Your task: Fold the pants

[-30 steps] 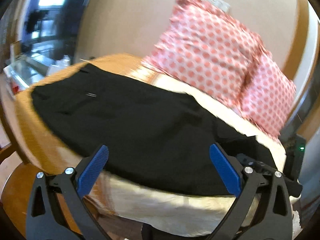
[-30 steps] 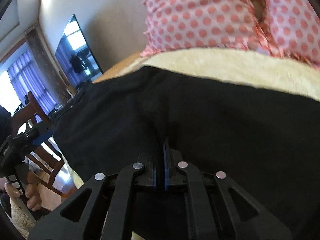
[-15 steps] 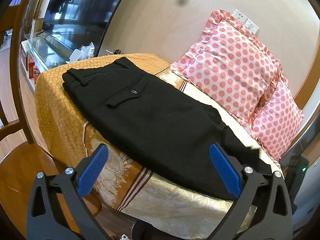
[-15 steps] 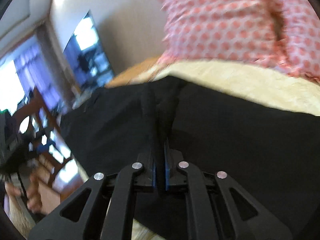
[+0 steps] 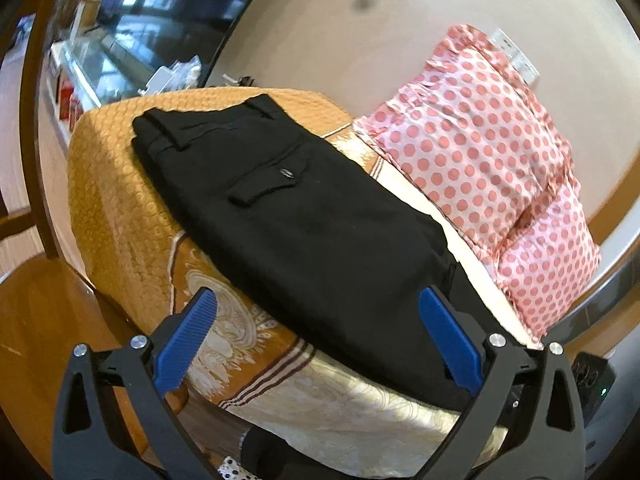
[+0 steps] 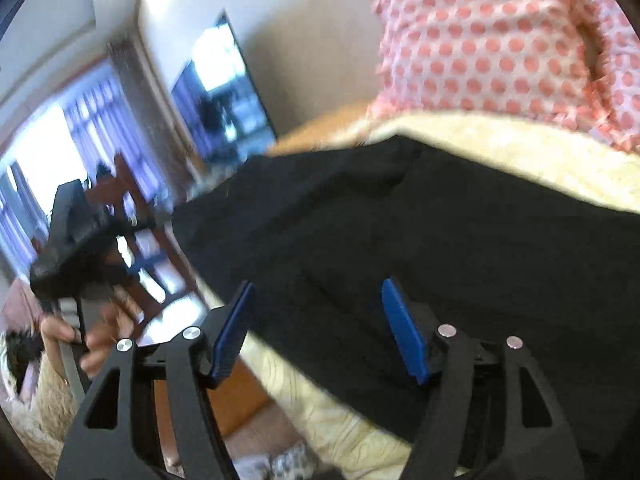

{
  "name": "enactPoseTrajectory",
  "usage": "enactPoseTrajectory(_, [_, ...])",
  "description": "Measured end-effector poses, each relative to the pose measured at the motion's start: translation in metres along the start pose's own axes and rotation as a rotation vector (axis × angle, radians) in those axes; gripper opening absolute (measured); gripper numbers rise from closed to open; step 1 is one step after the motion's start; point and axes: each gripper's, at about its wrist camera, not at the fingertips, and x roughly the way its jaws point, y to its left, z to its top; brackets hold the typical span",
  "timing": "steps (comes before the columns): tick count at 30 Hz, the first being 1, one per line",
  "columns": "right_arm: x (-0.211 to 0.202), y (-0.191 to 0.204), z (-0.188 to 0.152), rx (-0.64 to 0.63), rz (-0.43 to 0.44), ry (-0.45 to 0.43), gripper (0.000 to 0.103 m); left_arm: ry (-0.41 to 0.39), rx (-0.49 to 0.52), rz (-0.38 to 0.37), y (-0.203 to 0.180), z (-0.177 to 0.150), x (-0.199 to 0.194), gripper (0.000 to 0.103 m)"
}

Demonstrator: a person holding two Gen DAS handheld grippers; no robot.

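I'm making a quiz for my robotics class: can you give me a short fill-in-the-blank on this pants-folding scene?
1. The pants are ____ in colour.
2. The pillows have a pattern of pink ____.
3. The jaws of the right gripper are ____.
4. The left gripper holds ____.

Missing words: black; dots; open; nothing

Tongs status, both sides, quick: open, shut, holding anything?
Left tongs: open, holding nothing, hovering in front of the black pants.
Right tongs: open, holding nothing, black pants fabric lying between and beyond the pads.

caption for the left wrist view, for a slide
Open left gripper facing black pants laid on a bedspread beside polka-dot pillows.
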Motion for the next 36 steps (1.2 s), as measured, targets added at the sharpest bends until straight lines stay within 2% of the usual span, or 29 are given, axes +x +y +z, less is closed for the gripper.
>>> enactPoseTrajectory(1, [0.014, -0.005, -0.001, 0.011, -0.017, 0.085, 0.068, 0.004, -0.015, -0.001, 0.003, 0.002, 0.001, 0.101])
enactPoseTrajectory(2, [0.012, -0.005, -0.003, -0.009, -0.011, 0.065, 0.068, 0.012, -0.029, -0.004, 0.005, 0.004, 0.004, 0.101])
enactPoseTrajectory(3, [0.012, -0.003, -0.004, -0.012, -0.003, 0.083, 0.07, 0.021, -0.042, -0.008, 0.007, 0.006, 0.006, 0.101])
enactPoseTrajectory(6, [0.009, -0.009, -0.004, 0.061, 0.051, 0.074, 0.077, 0.059, -0.089, -0.047, 0.013, 0.01, 0.015, 0.101])
enactPoseTrajectory(9, [0.008, -0.017, -0.003, 0.106, 0.064, 0.065, 0.077, 0.09, -0.118, -0.086, 0.013, 0.013, 0.022, 0.101])
enactPoseTrajectory(14, [0.006, -0.018, -0.005, 0.104, 0.066, 0.06, 0.078, 0.089, -0.11, -0.067, 0.009, 0.016, 0.024, 0.101])
enactPoseTrajectory(22, [0.009, -0.022, -0.004, 0.095, 0.072, 0.052, 0.08, 0.11, -0.104, -0.092, -0.004, 0.03, 0.029, 0.101])
enactPoseTrajectory(26, [0.008, -0.021, -0.005, 0.084, 0.072, 0.046, 0.08, 0.125, -0.198, -0.123, 0.012, 0.033, 0.032, 0.101])
enactPoseTrajectory(29, [0.008, -0.02, -0.005, 0.075, 0.073, 0.044, 0.08, 0.106, -0.289, -0.134, 0.03, 0.04, 0.031, 0.1])
enactPoseTrajectory(31, [0.008, -0.021, -0.006, 0.073, 0.074, 0.044, 0.081, 0.075, -0.336, -0.116, 0.041, 0.046, 0.031, 0.1])
enactPoseTrajectory(36, [0.007, -0.021, -0.006, 0.068, 0.079, 0.039, 0.081, 0.067, -0.381, -0.09, 0.052, 0.064, 0.041, 0.098])
